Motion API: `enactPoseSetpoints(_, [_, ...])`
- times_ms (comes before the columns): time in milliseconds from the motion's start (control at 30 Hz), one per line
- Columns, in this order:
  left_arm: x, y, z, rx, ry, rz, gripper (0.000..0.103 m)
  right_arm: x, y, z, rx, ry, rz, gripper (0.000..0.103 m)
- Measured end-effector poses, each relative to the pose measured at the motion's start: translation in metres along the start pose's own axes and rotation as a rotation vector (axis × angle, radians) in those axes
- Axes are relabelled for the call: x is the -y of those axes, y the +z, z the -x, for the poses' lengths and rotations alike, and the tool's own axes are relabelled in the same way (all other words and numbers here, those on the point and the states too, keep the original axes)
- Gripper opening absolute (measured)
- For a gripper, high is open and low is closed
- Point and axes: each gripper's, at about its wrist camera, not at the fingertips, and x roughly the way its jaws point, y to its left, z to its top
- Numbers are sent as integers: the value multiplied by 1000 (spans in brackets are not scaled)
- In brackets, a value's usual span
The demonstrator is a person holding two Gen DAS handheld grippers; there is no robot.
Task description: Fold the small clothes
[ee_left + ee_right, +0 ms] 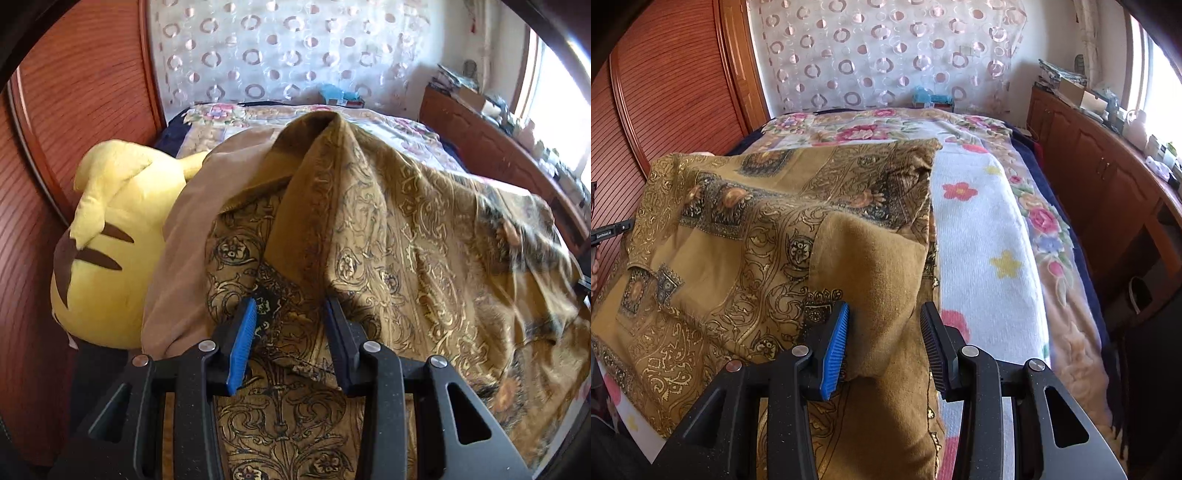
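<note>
A mustard garment [388,229] printed with black and gold scrollwork lies heaped on the bed. In the left wrist view one fold rises in a ridge from beside the right finger up to a peak. My left gripper [291,302] hangs just over the garment, jaws apart, pressing on nothing. In the right wrist view the same garment [746,206] spreads out to the left. A plain mustard flap [868,266] hangs between the jaws of my right gripper [884,306]. It brushes the blue pad [836,343] and stands clear of the other pad.
A big yellow plush toy [118,236] lies at the left against the red-brown wooden panel [74,92], half under a beige cloth [207,206]. The bed has a floral blanket [982,229]. A wooden cabinet [1108,177] with clutter on top runs along the right under a window.
</note>
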Motion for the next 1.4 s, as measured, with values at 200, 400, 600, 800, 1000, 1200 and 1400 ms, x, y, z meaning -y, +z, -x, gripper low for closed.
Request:
enactPoseSetpoints(200, [10, -10, 11, 20, -20, -70, 2, -5, 4, -4, 0, 9, 26, 41])
enactPoseSetpoints(400, [17, -8, 44, 102, -37, -96, 0, -10, 4, 4, 37, 1, 63, 13])
enactPoseSetpoints(600, [14, 3, 59, 151, 14, -114, 9, -13, 5, 9, 48, 0, 77, 8])
enactPoseSetpoints(800, [2, 1, 17, 6, 5, -85, 35, -14, 4, 7, 49, 4, 72, 8])
enactPoseSetpoints(1000, [-4, -11, 4, -12, 42, -62, 37, -10, 2, 1, 35, 2, 74, 8])
enactPoseSetpoints(1200, [0, -10, 5, -5, 42, -62, 35, -9, 0, -7, 21, 5, 66, 8])
enactPoseSetpoints(1400, [5, -14, 14, 5, -38, -76, 4, -6, 0, -3, 37, 8, 85, 4])
